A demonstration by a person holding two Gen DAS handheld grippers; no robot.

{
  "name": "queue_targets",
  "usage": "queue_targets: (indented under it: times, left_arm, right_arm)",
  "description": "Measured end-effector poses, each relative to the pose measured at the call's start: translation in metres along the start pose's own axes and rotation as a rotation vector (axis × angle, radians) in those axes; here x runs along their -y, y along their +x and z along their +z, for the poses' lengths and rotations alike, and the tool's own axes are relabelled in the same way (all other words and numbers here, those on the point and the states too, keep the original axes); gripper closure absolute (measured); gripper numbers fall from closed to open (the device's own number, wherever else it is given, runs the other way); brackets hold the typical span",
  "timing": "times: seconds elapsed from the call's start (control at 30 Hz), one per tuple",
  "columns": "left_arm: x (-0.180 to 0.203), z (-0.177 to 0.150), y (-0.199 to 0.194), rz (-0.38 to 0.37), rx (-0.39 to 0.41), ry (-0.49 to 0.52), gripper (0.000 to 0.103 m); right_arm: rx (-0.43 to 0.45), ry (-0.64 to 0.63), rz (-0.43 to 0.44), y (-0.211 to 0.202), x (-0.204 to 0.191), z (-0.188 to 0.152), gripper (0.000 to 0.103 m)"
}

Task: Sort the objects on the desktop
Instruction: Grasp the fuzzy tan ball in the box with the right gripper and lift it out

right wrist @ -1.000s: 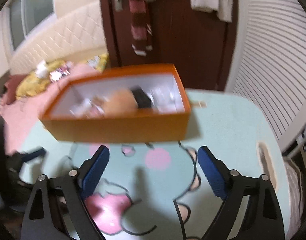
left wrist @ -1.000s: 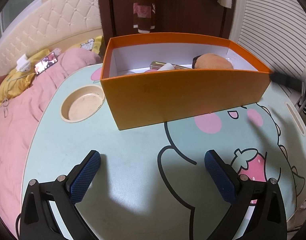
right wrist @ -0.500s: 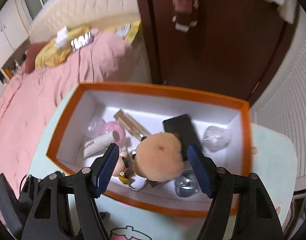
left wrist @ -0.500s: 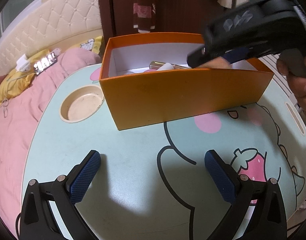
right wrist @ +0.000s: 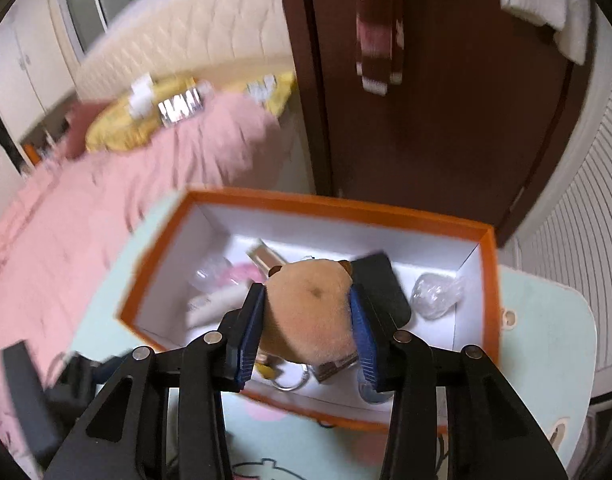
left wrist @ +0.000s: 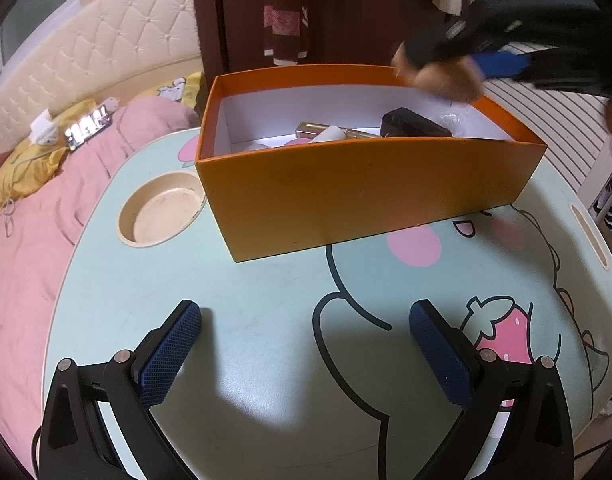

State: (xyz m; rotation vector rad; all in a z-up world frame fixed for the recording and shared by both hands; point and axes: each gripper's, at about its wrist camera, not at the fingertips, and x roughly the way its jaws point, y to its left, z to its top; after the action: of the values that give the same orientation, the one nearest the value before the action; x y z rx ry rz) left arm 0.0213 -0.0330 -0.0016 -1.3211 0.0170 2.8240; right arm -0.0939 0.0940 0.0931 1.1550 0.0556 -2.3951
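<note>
The mint-green cartoon-printed table (left wrist: pixel 266 320) is spread beneath both tools, with a pink bedspread (left wrist: pixel 34 220) beyond its edge to the left of the left gripper (left wrist: pixel 306 344). That gripper is held with its jaws wide apart and nothing between them, over bare tabletop just short of the orange box (left wrist: pixel 366 192). A round cup recess (left wrist: pixel 162 208) is sunk into the table ahead and to its left, beside the box's corner.

The orange box lies directly ahead of and below the right gripper (right wrist: pixel 306 320), whose jaws have just been closing and are now pressed on both flanks of the tan plush toy (right wrist: pixel 310 308). The toy is seen raised at about the level of the box's far rim in the left wrist view.

Inside the box, behind the toy, are left a black case (right wrist: pixel 382 288), a gold tube (right wrist: pixel 266 256), a white tube (right wrist: pixel 214 304), a pink item (right wrist: pixel 246 272) and a crumpled clear wrap (right wrist: pixel 438 292). The sorting is judged to be at an early stage: one item is in hand, none is seen set out on the table.

Open room is ample over the tabletop nearer than the box; the box's walls are the edges to be cleared.
</note>
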Motion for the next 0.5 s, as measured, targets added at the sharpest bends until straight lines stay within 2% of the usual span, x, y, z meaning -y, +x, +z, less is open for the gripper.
queue_targets:
  times: [0.17,0.27,0.5]
  left_arm:
    - [0.000,0.000,0.000,-0.002,0.000,0.003,0.000]
    - [0.001,0.000,0.000,-0.003,-0.001,0.005,0.000]
    - [0.002,0.000,0.000,0.008,-0.002,0.000,0.000]
  right_arm:
    - [0.111,0.052,0.078,-0.046,0.004,-0.012,0.060]
    - [0.087,0.062,0.083,-0.054,0.003,-0.032,0.059]
    - [-0.009,0.013,-0.010,-0.033,0.004,-0.085,0.059]
